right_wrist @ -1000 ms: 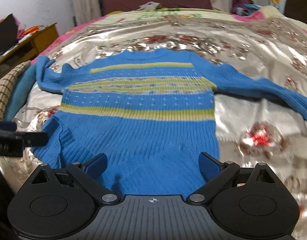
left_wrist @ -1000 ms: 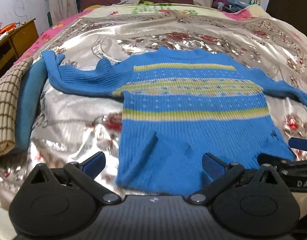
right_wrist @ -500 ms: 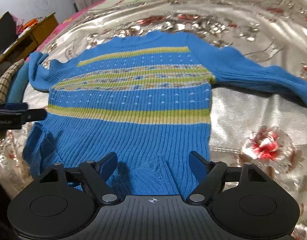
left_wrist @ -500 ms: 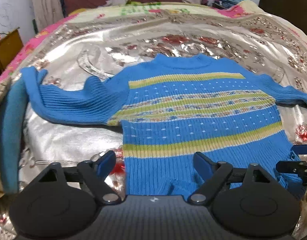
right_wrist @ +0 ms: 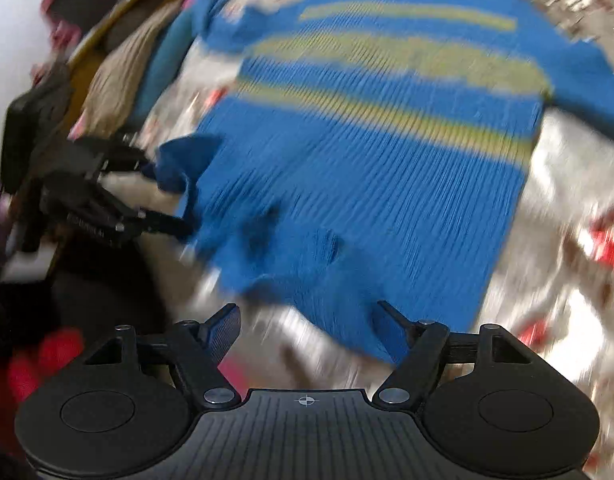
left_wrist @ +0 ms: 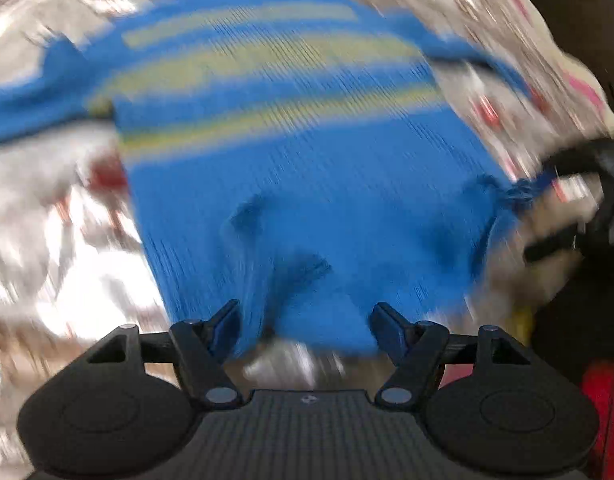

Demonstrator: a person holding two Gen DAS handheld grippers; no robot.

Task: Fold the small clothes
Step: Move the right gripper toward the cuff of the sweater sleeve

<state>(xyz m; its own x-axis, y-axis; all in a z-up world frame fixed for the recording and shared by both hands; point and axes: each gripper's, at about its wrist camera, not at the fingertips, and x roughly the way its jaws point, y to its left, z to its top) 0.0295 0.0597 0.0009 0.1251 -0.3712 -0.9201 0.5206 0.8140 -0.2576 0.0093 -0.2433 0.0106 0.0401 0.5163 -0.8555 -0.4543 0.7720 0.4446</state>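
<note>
A blue knit sweater (left_wrist: 307, 184) with yellow stripes lies spread on a shiny silver bedspread (left_wrist: 59, 248); it also shows in the right wrist view (right_wrist: 379, 168). Both views are blurred by motion. My left gripper (left_wrist: 305, 322) is open, its fingers at either side of the sweater's bottom hem near the left corner. My right gripper (right_wrist: 307, 326) is open at the hem's right part. Each gripper shows in the other's view, the right one (left_wrist: 567, 184) and the left one (right_wrist: 147, 196), both at the hem corners, which are rumpled.
Folded beige and teal cloths (right_wrist: 139, 64) lie left of the sweater at the bed's edge. A wooden cabinet (right_wrist: 107, 32) stands beyond them. Something red (left_wrist: 603, 400) lies low beside the bed. The bedspread (right_wrist: 567, 208) extends to the right.
Both grippers have dropped and tilted down toward the sweater's bottom hem, moving fast. The hem is more rumpled and its corners are lifted. Both stay open.
</note>
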